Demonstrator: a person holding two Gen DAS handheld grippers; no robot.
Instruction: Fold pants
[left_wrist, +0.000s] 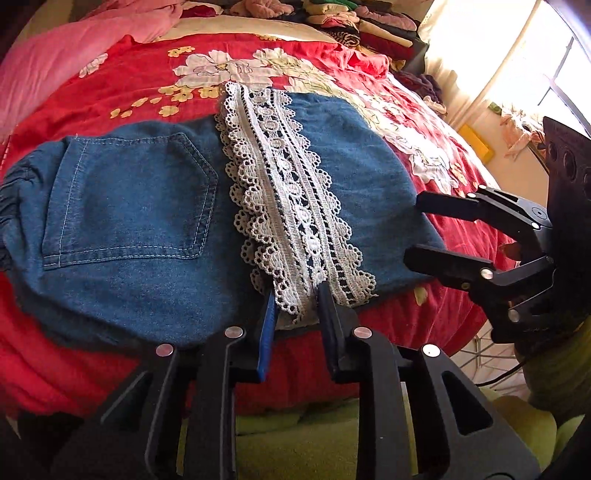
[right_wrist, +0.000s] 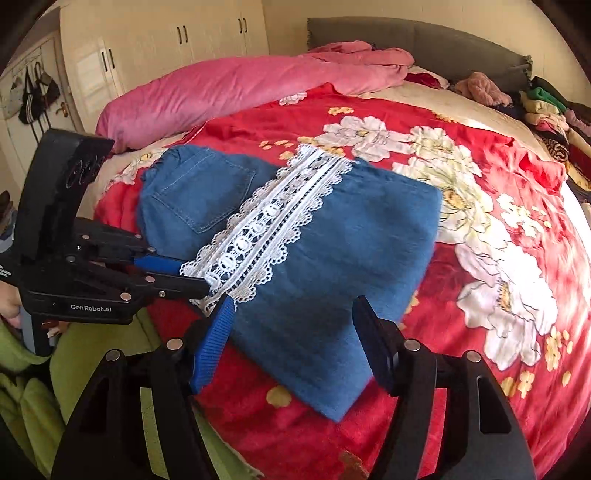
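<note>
Lying flat on the red floral bedspread (right_wrist: 424, 122) are the pants (left_wrist: 147, 206), blue denim with a band of white lace trim (left_wrist: 291, 206) running across them, and they already look folded into a compact packet. Left hand-held gripper (left_wrist: 295, 295) sits right at the near end of the lace, its fingers part-way apart with the lace tip between them; whether they actually pinch it, I cannot tell. Right hand-held gripper (right_wrist: 295, 317) hovers over the near corner of the denim, jaws spread wide, nothing held.

Handling call: this looks like thin, soft denim, light and floppy, so it should drape and sag from any single pinch point. The lace looks delicate and open-weave, easy to snag on a fingertip. Better holds, in my judgement, are the plain denim edges and corners, one gripper at each end of an edge, so the layers lift together rather than sliding apart.

Orientation now: in the left wrist view the elastic waistband (left_wrist: 9, 206) and back pocket (left_wrist: 129, 199) sit at the left, the folded end points right, so the long axis runs left to right along the near edge of the bed. The lace crosses that axis, running from the near edge away toward the pink duvet (right_wrist: 221, 92).
</note>
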